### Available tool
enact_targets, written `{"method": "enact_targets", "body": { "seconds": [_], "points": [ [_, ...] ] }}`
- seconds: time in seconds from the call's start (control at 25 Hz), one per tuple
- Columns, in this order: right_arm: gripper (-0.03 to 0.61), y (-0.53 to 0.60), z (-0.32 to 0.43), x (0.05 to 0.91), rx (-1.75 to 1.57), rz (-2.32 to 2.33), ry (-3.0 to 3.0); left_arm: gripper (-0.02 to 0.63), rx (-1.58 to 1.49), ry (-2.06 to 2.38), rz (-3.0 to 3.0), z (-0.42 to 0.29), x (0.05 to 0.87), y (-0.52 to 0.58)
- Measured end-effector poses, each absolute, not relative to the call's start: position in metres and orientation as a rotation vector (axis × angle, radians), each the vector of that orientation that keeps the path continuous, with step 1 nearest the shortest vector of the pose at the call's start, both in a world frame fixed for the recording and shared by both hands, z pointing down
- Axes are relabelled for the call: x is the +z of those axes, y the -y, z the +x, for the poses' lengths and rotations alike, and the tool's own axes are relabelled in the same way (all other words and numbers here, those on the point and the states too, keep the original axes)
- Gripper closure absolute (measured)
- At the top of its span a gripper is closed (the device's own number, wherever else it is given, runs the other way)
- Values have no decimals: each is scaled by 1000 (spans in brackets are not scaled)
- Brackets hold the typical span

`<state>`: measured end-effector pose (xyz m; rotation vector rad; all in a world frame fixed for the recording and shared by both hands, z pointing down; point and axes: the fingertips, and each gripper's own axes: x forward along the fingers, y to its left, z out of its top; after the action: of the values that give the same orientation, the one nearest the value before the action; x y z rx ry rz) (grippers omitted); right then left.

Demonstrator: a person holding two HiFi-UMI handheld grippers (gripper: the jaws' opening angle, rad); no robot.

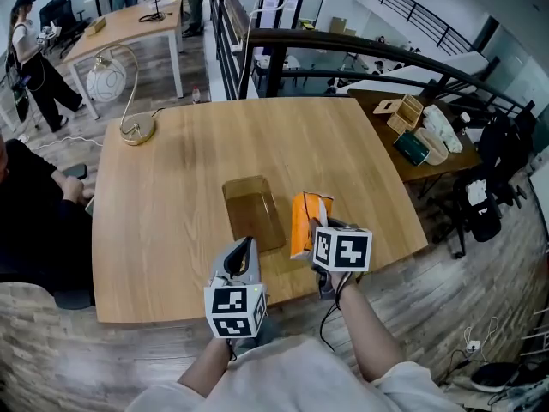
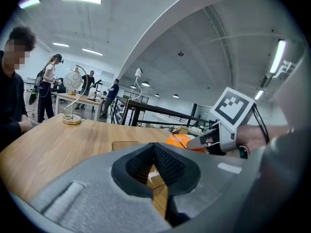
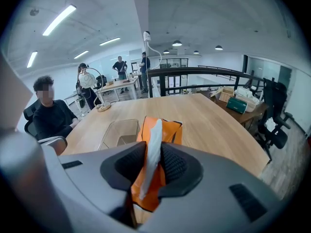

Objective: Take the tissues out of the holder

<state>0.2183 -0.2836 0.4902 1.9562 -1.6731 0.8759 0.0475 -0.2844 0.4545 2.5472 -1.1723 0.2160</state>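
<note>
Where the wooden table (image 1: 171, 230) curves away at its left edge, a seated person in black (image 1: 34, 204) rests a hand near the tabletop. An arc lamp (image 1: 135, 129) with a brass base stands on the far left corner. Near the middle of the front half lies the clear holder (image 1: 254, 214), flat on the wood. The left gripper (image 2: 154, 155) hovers just in front of the holder's near end, its jaws brought together with nothing between them. Just beside the holder's right side, and outside it, the orange tissue pack (image 1: 307, 221) stands on edge; whether it touches the table cannot be told. The right gripper (image 3: 154, 160) has the near end of that pack clamped between its pads, which press on the orange wrapper from both sides, with a white tissue (image 3: 154, 135) showing along the pack's top edge. Farther right, apart from the main table, a second table (image 1: 403, 170) carries a green box (image 1: 412, 148).
</note>
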Motion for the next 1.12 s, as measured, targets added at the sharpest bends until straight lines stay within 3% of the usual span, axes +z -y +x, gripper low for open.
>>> {"method": "enact_targets", "body": {
  "seconds": [1.12],
  "points": [
    [480, 262, 231, 573, 1109, 1901, 1595, 604, 427, 1053, 2546, 86, 495, 278]
  ]
}}
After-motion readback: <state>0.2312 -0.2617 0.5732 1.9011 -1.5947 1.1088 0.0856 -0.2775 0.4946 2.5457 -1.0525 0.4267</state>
